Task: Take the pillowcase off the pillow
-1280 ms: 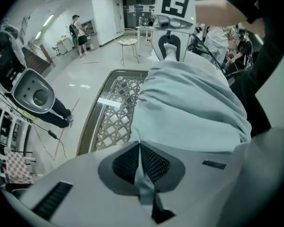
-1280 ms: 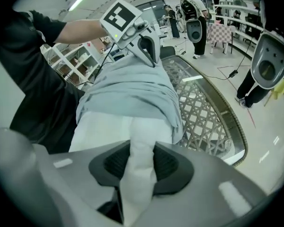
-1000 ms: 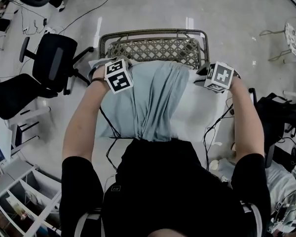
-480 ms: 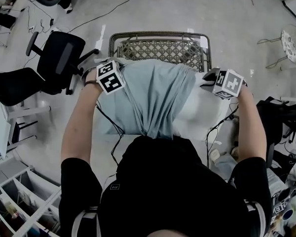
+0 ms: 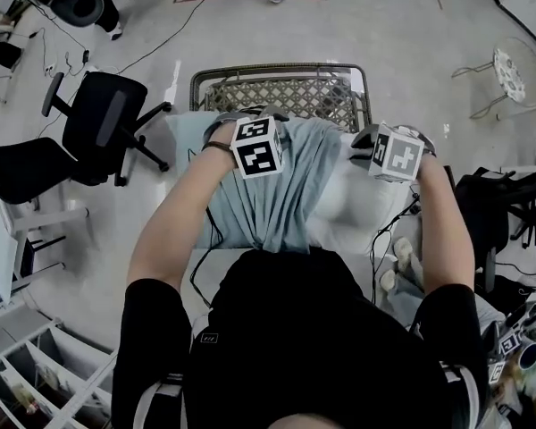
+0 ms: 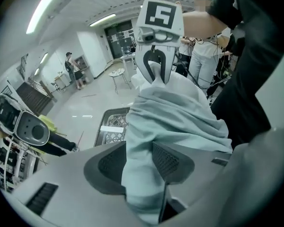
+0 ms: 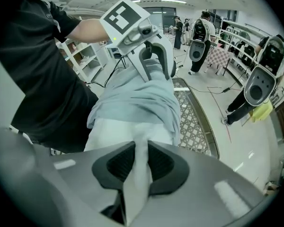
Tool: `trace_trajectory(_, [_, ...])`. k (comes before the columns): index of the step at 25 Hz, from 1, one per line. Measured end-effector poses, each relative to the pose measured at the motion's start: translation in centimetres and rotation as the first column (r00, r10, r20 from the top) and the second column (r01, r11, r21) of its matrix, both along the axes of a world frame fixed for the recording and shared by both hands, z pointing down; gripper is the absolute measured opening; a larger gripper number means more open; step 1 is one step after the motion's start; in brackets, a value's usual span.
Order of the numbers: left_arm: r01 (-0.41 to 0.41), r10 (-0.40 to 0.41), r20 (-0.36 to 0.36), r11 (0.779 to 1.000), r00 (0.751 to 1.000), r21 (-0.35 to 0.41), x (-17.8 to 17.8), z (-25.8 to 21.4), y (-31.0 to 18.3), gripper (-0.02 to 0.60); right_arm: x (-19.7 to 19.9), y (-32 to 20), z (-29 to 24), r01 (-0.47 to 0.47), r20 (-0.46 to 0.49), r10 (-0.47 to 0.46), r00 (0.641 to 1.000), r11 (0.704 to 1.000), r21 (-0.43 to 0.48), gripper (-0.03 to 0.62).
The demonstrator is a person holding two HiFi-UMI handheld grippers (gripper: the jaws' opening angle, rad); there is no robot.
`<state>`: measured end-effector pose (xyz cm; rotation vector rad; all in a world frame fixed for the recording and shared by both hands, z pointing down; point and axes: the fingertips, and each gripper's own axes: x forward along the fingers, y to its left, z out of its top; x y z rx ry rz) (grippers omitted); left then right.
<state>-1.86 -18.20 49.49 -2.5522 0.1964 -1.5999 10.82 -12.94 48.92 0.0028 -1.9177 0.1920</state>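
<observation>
A pale blue-green pillowcase (image 5: 277,195) is bunched over a white pillow (image 5: 362,213), and the bundle is held up between two hand-held grippers and the person's body. A thick fold of the pillowcase stands between the jaws of the left gripper (image 6: 139,162). Those jaws have just been opening and are now wide; the cloth brushes both pads but shows no firm pinch. The right gripper (image 7: 141,164) has just been closing and is clamped narrow on a thin ridge of bare white pillow, with the pillowcase's gathered edge just beyond its jaws. Likely risks: if the left gripper pulls before it closes, the fold would slide out. If it closes too deep, it could catch pillow along with case, so both drag together. The right gripper's thin pinch could slip under tension and drop the pillow, either onto the woven seat (image 5: 286,92) beyond both grippers or onto the floor. Hard to judge: in the head view the marker cubes cover both sets of jaws, and the person's dark torso hides the bundle's near end. No view shows the pillowcase's opening — nor whether the bundle rests on the seat. Whether pillow lies inside the left gripper's fold cannot be told.
</observation>
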Motion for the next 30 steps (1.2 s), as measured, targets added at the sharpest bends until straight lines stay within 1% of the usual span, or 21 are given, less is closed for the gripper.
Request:
trace_trajectory(1, [-0.017, 0.017, 0.019, 1.000, 1.000, -0.010, 0.3, 0.6, 0.1, 0.169, 0.0, 0.1, 0.0, -0.001, 0.000, 0.001, 1.000, 1.000, 0.003, 0.081])
trace_trajectory(2, [-0.034, 0.035, 0.048, 0.999, 0.998, -0.013, 0.3, 1.2, 0.2, 0.114, 0.1, 0.1, 0.1, -0.005, -0.002, 0.005, 1.000, 1.000, 0.006, 0.081])
trace_trajectory(3, [-0.049, 0.050, 0.084, 0.999, 0.995, -0.006, -0.1, 1.8, 0.2, 0.033, 0.4, 0.0, 0.3, -0.012, -0.008, 0.013, 1.000, 1.000, 0.007, 0.080])
trace_trajectory(4, [-0.059, 0.057, 0.124, 0.998, 0.991, 0.011, -0.8, 2.4, -0.1, 0.011, 0.6, -0.1, 0.5, -0.025, -0.017, 0.025, 1.000, 1.000, 0.006, 0.080])
trace_trajectory(7, [-0.046, 0.032, 0.230, 0.997, 0.973, 0.056, -4.1, 3.4, -1.3, 0.009, 1.8, -0.9, 1.5, -0.085, -0.053, 0.085, 0.995, 0.996, 0.001, 0.077])
trace_trajectory(9, [-0.019, 0.002, 0.269, 0.998, 0.963, 0.060, -6.7, 3.6, -2.0, 0.008, 2.4, -1.5, 1.8, -0.105, -0.063, 0.104, 0.993, 0.995, 0.000, 0.075])
trace_trajectory(15, [0.093, -0.099, 0.274, 0.995, 0.957, 0.032, -13.6, 3.4, -2.5, 0.009, 3.4, -3.8, 2.0, -0.147, -0.031, 0.146, 0.989, 0.989, -0.012, 0.061])
trace_trajectory(18, [0.135, -0.136, 0.268, 0.991, 0.954, 0.022, -15.5, 4.0, -2.2, 0.008, 3.5, -4.7, 3.2, -0.156, -0.020, 0.156, 0.988, 0.988, -0.013, 0.057])
trace_trajectory(20, [0.144, -0.143, 0.266, 0.990, 0.953, 0.015, -15.3, 4.3, -2.0, 0.008, 3.0, -4.7, 4.0, -0.146, -0.038, 0.145, 0.989, 0.989, -0.003, 0.061])
trace_trajectory(21, [0.146, -0.145, 0.259, 0.989, 0.955, 0.016, -14.7, 4.3, -2.2, 0.009, 2.8, -4.8, 4.3, -0.136, -0.057, 0.136, 0.989, 0.991, 0.007, 0.074])
trace_trajectory(24, [0.144, -0.146, 0.209, 0.989, 0.967, 0.020, -11.9, 4.1, -3.1, 0.016, 2.5, -5.9, 5.7, -0.103, -0.124, 0.110, 0.986, 0.993, 0.060, 0.100])
trace_trajectory(25, [0.140, -0.140, 0.189, 0.990, 0.972, 0.014, -10.7, 4.2, -3.3, 0.035, 2.3, -6.1, 6.4, -0.090, -0.142, 0.099, 0.985, 0.994, 0.068, 0.100])
trace_trajectory(26, [0.134, -0.132, 0.172, 0.991, 0.976, 0.004, -9.5, 4.5, -3.5, 0.084, 2.2, -6.1, 7.3, -0.078, -0.156, 0.087, 0.984, 0.995, 0.063, 0.100])
trace_trajectory(27, [0.123, -0.121, 0.159, 0.992, 0.980, -0.007, -8.3, 5.0, -3.6, 0.113, 2.1, -6.0, 8.1, -0.068, -0.167, 0.076, 0.983, 0.996, 0.052, 0.094])
trace_trajectory(30, [0.088, -0.084, 0.143, 0.996, 0.986, -0.024, -5.2, 6.9, -4.2, 0.154, 2.0, -6.2, 9.6, -0.059, -0.176, 0.065, 0.982, 0.997, 0.039, 0.086])
